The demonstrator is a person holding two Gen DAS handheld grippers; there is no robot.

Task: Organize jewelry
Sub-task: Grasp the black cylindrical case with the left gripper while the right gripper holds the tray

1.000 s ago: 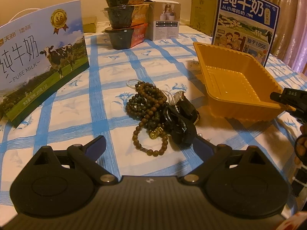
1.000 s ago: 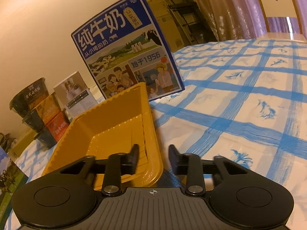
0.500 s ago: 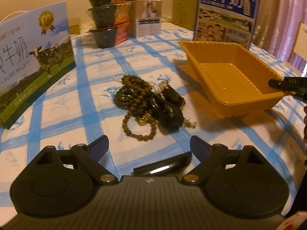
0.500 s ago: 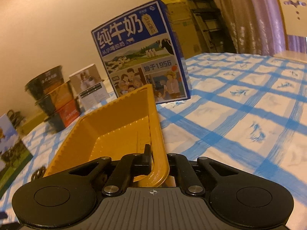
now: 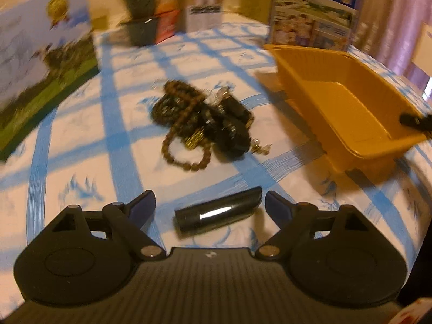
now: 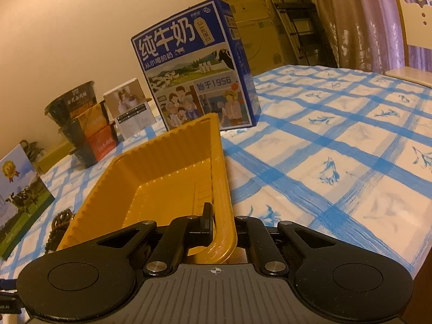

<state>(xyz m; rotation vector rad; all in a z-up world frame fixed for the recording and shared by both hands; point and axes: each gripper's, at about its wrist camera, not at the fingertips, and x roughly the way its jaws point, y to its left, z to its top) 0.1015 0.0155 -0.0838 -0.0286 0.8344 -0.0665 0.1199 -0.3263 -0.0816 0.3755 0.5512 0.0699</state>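
The right gripper [image 6: 222, 232] is pinching the yellow tray [image 6: 167, 186] by its near rim to steady it, while the left gripper [image 5: 210, 205], jaws closing yet unloaded around a black tube [image 5: 218, 213], is facing the jewelry pile [image 5: 199, 124] lying beside the tray.
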